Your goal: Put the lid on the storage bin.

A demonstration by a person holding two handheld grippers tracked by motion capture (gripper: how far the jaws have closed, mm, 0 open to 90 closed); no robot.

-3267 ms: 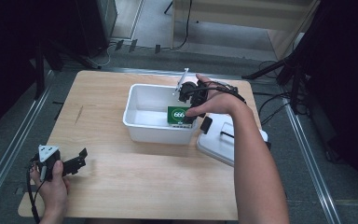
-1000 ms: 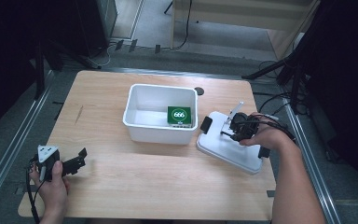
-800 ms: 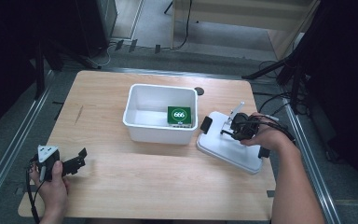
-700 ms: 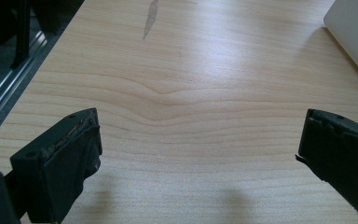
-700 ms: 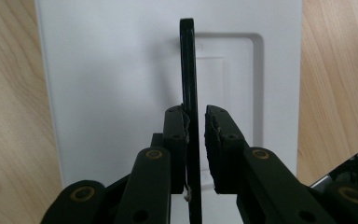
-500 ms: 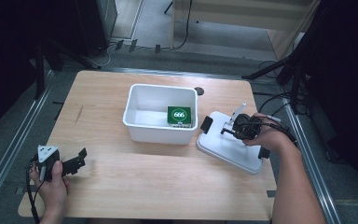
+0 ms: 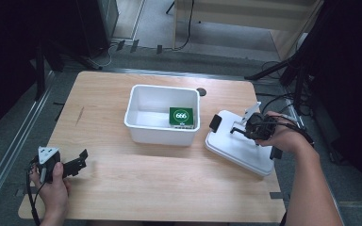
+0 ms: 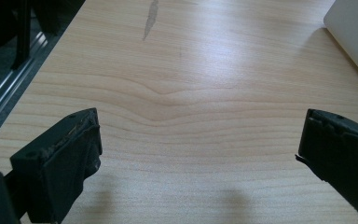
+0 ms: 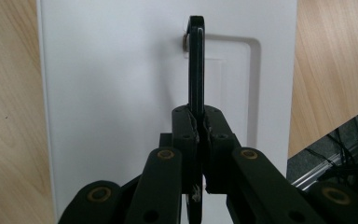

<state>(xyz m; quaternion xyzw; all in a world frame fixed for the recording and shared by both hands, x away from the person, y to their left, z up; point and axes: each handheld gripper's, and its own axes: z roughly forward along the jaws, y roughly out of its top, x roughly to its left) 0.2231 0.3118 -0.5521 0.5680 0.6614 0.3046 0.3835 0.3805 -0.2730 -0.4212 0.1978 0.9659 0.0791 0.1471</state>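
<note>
1. The white bin (image 7: 162,120) stands at the middle of the table (image 7: 122,188) and blocks any straight low pass across it; its top is open, and a green box (image 7: 181,115) takes its right end while the left part of its floor lies bare.
2. Left of the bin, bare wood runs to the table's edge. The left gripper (image 7: 78,162) rests near the front-left corner, jaws spread wide over bare tabletop (image 8: 186,116).
3. In front of the bin, the wood is free from side to side.
4. Right of the bin, the white lid (image 7: 238,146) covers the tabletop, leaving a narrow gap beside the bin. The right gripper (image 7: 240,127) sits over it, jaws clamped on the lid's upright black handle (image 9: 196,65).
</note>
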